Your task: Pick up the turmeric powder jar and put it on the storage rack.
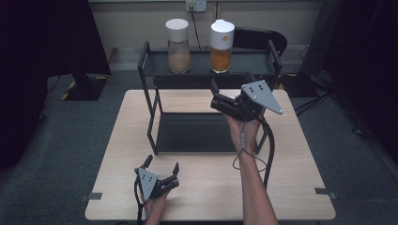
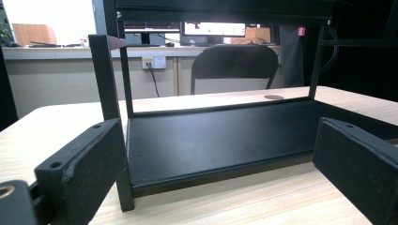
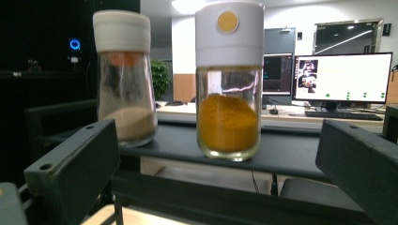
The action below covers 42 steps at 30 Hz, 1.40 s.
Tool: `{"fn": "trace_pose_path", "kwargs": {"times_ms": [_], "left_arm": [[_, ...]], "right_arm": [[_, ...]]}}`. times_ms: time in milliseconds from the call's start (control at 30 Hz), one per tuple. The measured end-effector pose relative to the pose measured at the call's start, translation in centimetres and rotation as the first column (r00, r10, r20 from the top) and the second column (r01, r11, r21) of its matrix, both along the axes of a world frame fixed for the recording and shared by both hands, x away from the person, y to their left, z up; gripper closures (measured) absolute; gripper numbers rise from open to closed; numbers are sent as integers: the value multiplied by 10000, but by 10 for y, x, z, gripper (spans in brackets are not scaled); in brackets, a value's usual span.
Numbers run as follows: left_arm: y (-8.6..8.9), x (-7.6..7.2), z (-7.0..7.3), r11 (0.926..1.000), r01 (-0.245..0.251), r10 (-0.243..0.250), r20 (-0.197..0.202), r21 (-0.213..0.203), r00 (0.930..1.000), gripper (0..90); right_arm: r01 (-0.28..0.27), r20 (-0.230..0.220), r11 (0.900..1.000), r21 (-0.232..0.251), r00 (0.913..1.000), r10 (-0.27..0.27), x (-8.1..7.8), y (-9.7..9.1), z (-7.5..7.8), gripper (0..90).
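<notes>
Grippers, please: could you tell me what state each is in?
Left gripper: open, holding nothing.
Right gripper: open, facing the orange spice jar.

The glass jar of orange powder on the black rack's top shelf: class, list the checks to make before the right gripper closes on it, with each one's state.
1. Right gripper open: ok.
2. Glass jar of orange powder with white cap upright: ok.
3. Jar between the jaws: not ok, still ahead.
4. Neighbouring glass jar of beige powder apart from it: ok.
5. Black metal rack's top shelf level: ok.
6. Left gripper out of the way, open near the table's front edge: ok.
</notes>
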State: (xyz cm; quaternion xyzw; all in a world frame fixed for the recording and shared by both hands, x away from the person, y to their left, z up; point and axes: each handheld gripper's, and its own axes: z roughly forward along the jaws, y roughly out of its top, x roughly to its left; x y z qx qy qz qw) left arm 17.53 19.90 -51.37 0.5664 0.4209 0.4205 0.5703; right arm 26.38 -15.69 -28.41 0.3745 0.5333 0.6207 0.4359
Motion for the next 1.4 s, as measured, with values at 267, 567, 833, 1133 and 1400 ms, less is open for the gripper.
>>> {"fn": "trace_pose_path", "kwargs": {"times_ms": [267, 567, 833, 1133, 1400], "left_arm": [[0, 0, 0, 10000, 2, -2, 4, -8, 10000, 24], [0, 0, 0, 10000, 8, -8, 5, -4, 10000, 24], [0, 0, 0, 10000, 14, -14, 5, 8, 10000, 24], [0, 0, 0, 10000, 3, -3, 8, 7, 10000, 24], [0, 0, 0, 10000, -19, 19, 9, -13, 10000, 24]], "right_arm": [[-66, -77, 10000, 40, 9999, 67, -10, -1, -13, 0], [-47, -5, 10000, -3, 10000, 47, -27, -5, -28, 0], [39, 132, 10000, -84, 9999, -38, -40, -6, -40, 0], [45, 181, 9999, -153, 9998, -42, -53, -14, -56, 0], [325, 130, 9993, -207, 9994, -323, -64, -21, -71, 0]]}}
